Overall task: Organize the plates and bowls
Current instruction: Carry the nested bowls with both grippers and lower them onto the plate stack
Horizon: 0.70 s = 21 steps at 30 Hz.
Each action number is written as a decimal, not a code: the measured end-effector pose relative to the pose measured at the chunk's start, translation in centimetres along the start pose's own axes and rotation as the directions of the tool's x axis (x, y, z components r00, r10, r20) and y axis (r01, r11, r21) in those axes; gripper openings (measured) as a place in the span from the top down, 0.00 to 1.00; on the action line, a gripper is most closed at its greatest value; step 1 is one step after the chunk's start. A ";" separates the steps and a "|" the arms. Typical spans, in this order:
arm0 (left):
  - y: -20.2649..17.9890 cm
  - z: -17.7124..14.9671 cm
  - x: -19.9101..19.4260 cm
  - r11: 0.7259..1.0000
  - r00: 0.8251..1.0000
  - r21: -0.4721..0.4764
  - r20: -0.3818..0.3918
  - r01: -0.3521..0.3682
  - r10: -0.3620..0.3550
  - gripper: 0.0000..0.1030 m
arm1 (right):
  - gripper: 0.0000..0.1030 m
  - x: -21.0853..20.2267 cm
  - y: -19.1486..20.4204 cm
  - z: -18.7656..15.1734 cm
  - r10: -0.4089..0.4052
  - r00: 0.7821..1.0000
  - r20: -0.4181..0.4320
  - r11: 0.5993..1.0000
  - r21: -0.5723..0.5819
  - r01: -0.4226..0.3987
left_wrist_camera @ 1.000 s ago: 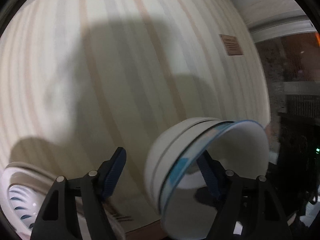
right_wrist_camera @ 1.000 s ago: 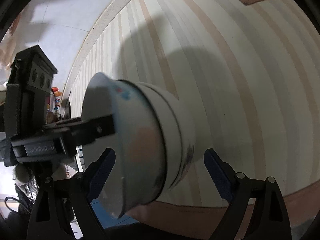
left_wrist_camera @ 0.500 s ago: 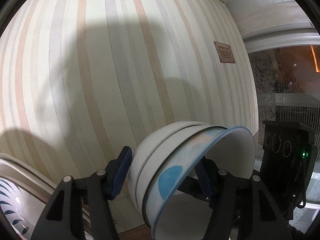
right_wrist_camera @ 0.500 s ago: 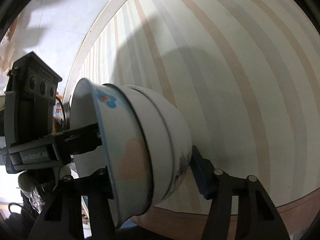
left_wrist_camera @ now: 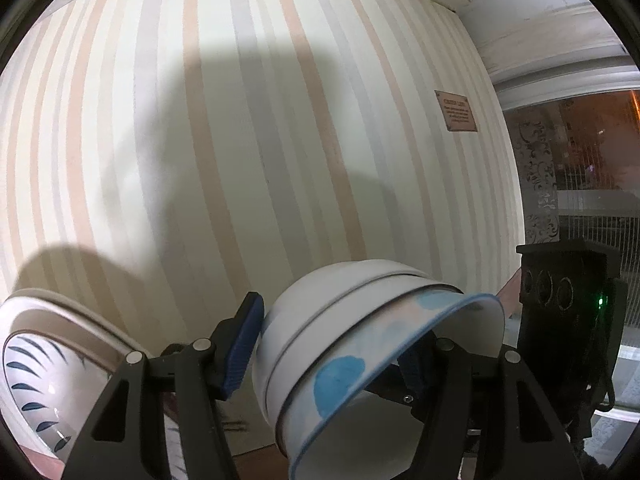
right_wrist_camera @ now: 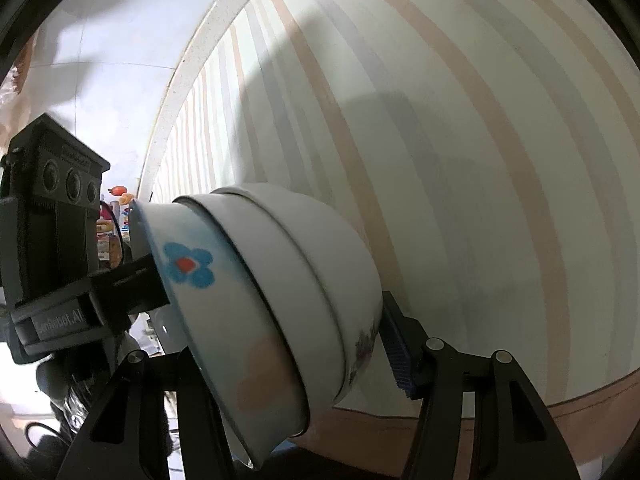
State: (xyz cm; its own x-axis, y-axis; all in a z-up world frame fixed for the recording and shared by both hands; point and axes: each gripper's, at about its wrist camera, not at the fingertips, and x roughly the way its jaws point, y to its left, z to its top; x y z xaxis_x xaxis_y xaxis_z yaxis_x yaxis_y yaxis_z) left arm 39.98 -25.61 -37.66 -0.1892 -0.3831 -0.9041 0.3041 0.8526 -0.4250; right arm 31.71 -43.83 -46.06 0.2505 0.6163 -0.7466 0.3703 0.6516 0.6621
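Left wrist view: nested bowls (left_wrist_camera: pixel 360 356) carried tilted, mid-transfer.
The stack is clamped by both tools, left tool (left_wrist_camera: pixel 332 344) and right tool (right_wrist_camera: pixel 280 344); level set-down is likely needed next.

Nested stack of bowls (left_wrist_camera: pixel 360 344) (right_wrist_camera: pixel 280 304): three, white, tipped on side, off any surface; bases toward striped wall. Outermost-rim bowl blue-edged, blue flower with red centre. Patterned plate (left_wrist_camera: pixel 44 384): white, dark blue leaf strokes, low left, tilted.
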 end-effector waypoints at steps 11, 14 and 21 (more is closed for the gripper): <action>1.9 -1.1 -3.7 0.999 0.998 -0.049 0.062 -0.018 0.021 0.43 | 0.42 0.9 4.0 0.0 0.000 0.999 -0.046 0.998 -0.059 -0.003; 3.2 -1.7 -5.4 0.997 0.995 -0.078 0.089 -0.027 0.034 0.43 | 0.42 1.4 6.1 0.0 0.010 0.997 -0.070 0.995 -0.094 -0.016; 7.7 -4.0 -8.8 0.980 0.986 -0.196 0.153 -0.031 0.061 0.43 | 0.42 4.3 11.3 -0.1 0.012 0.988 -0.151 0.980 -0.194 -0.041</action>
State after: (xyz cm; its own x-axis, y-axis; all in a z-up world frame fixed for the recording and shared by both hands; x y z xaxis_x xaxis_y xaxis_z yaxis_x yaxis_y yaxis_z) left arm 40.25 -14.27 -32.79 -0.0253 -0.3798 -0.9247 0.1210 0.9170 -0.3800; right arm 36.90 -33.78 -41.75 0.1168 0.6835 -0.7205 0.1795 0.6990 0.6922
